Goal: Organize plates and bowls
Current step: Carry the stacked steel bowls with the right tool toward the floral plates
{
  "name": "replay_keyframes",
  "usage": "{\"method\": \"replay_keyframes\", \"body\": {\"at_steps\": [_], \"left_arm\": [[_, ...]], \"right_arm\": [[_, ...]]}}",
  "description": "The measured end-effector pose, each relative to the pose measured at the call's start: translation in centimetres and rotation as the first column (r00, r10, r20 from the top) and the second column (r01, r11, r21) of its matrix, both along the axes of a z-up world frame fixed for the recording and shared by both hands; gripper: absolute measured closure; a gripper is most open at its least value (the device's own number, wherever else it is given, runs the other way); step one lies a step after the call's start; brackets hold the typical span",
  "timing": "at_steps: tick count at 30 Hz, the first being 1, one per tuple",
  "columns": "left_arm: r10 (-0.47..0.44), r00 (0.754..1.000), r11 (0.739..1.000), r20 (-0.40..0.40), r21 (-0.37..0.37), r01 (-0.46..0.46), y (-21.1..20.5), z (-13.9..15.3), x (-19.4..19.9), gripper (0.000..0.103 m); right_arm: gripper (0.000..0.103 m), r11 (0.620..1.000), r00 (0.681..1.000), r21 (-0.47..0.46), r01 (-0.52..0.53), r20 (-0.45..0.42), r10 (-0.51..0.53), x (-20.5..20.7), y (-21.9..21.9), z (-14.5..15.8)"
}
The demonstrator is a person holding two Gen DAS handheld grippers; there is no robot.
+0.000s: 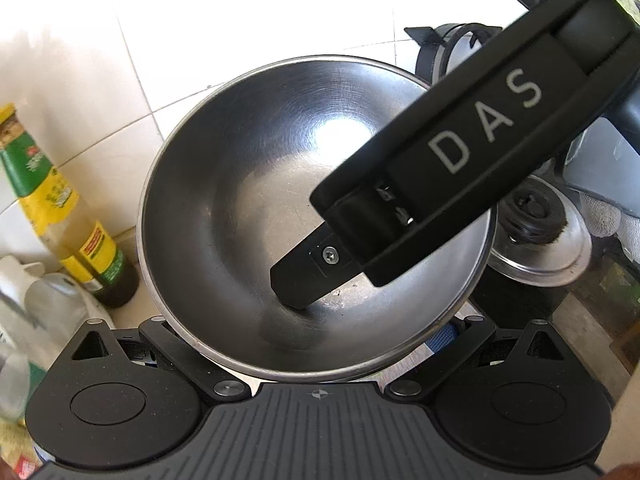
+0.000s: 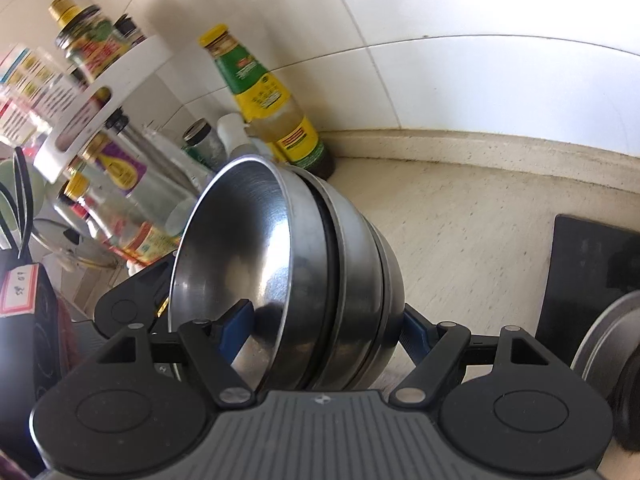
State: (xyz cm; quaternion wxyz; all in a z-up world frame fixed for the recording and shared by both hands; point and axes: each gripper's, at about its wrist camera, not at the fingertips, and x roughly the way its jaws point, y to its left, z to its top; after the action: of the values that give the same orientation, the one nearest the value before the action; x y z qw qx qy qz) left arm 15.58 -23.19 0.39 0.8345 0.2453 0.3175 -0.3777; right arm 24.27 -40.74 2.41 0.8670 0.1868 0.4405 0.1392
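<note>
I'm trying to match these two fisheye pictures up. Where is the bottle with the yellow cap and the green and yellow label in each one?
Left wrist view: the bottle leans along the left edge, left of the steel bowl.
Right wrist view: the same bottle stands top centre against the tiled wall, behind the nested bowls.
Shared landmark: the white wall tiles behind it in both views.
</note>
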Motion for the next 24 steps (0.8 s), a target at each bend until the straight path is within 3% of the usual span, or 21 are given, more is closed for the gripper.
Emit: {"method": "replay_keyframes", "body": {"at_steps": [16, 24], "left_arm": [[0.003, 1.000, 1.000, -0.010, 0.004, -0.003, 3.2, 0.4, -7.0, 0.002], [-0.004, 1.000, 1.000, -0.009, 0.010, 0.004, 3.8, 1.1, -8.5, 0.002]], "right_arm": [[0.025, 1.000, 1.000, -0.003, -0.001, -0.007, 0.001, -6.0, 4.6, 0.3], [0.025, 1.000, 1.000, -0.004, 0.007, -0.005, -0.007, -9.8, 6.8, 0.5]]}}
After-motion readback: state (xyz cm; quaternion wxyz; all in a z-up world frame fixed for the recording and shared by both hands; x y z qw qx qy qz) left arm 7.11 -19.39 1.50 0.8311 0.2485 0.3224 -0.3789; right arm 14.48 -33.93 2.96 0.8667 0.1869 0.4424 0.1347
